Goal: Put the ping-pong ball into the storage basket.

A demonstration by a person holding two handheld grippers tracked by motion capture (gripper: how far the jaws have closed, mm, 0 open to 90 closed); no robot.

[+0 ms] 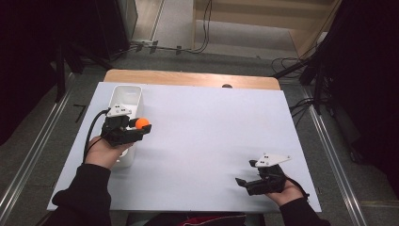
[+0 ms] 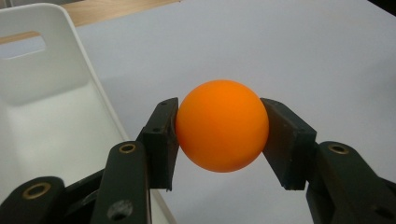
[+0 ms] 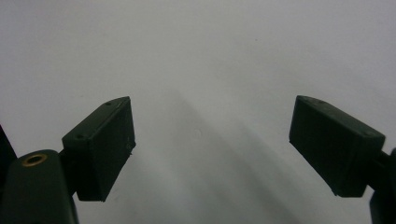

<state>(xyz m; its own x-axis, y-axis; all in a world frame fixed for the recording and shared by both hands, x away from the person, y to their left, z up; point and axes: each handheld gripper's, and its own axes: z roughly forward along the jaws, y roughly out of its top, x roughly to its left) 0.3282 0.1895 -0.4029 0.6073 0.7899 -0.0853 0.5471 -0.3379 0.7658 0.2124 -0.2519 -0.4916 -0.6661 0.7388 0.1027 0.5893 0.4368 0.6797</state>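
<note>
Your left gripper (image 1: 143, 128) is clamping the orange ball (image 2: 222, 125) between both pads, holding it above the table (image 1: 211, 141) just right of the white bin (image 1: 126, 96). The bin is lying with its long axis running away from you, so you are needing only a short leftward shift. Your right gripper (image 1: 242, 181) is resting wide open and empty, well apart.

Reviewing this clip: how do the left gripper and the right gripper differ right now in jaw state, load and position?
The left gripper is shut on the orange ball; the right gripper is open with nothing between its jaws. The left gripper is beside the white bin at the table's left side; the right gripper is near the front right over the bare white table surface, away from the bin. Both are black, two-jawed and hand-held.
</note>
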